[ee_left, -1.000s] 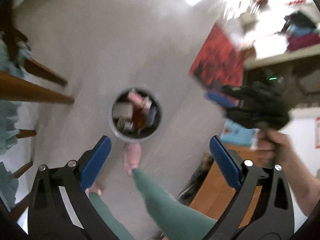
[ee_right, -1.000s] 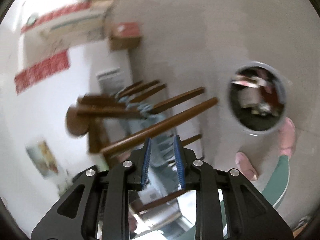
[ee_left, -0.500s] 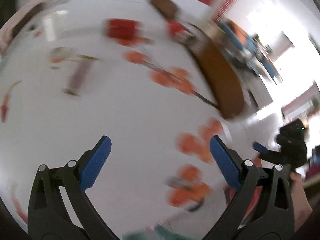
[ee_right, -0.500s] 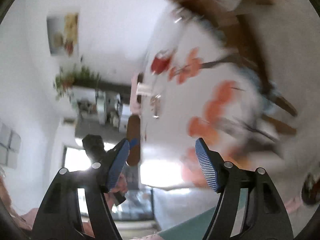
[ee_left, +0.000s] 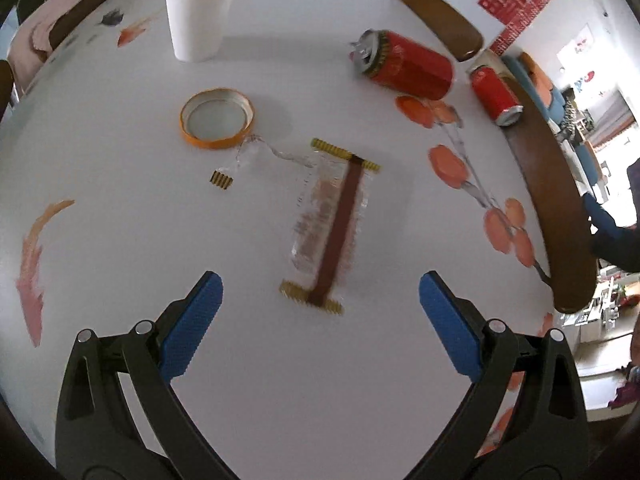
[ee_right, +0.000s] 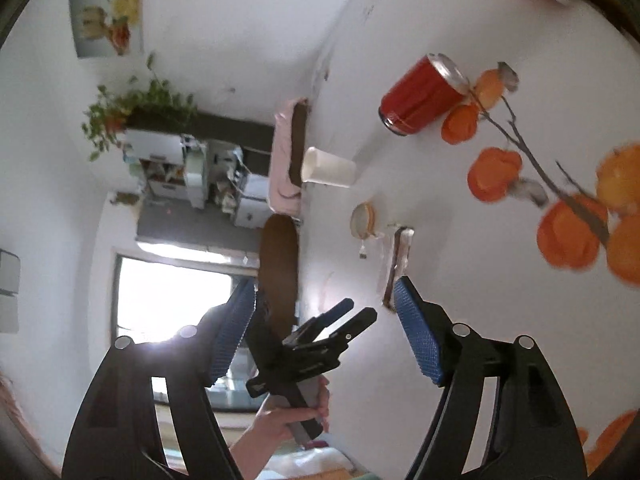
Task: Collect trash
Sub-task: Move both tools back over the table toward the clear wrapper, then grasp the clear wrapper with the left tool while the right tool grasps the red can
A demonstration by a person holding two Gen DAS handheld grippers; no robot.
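A clear plastic wrapper with a brown stripe (ee_left: pixel 328 224) lies flat on the white table (ee_left: pixel 280 380), just ahead of my open, empty left gripper (ee_left: pixel 316 320). An orange jar lid (ee_left: pixel 217 123), a small torn strip (ee_left: pixel 222 179), a white paper cup (ee_left: pixel 199 14) and two red cans on their sides (ee_left: pixel 406 65) (ee_left: pixel 495 95) lie farther off. My right gripper (ee_right: pixel 324 332) is open and empty, tilted over the table. It sees the left gripper (ee_right: pixel 340 322), the wrapper (ee_right: pixel 397 260), the lid (ee_right: pixel 363 221), the cup (ee_right: pixel 329 168) and a can (ee_right: pixel 422 95).
Brown chair backs (ee_left: pixel 548 200) (ee_left: pixel 438 20) curve along the table's right and far edges. A chair with a pink cloth (ee_left: pixel 68 12) stands at the far left. The tablecloth has an orange fruit print (ee_right: pixel 568 236). A shelf with a plant (ee_right: pixel 168 128) and a window (ee_right: pixel 172 296) are beyond.
Both grippers swung up from the floor bin to the table. The right gripper, nearly shut a second ago, is open now. The left gripper now hovers close over the wrapper.
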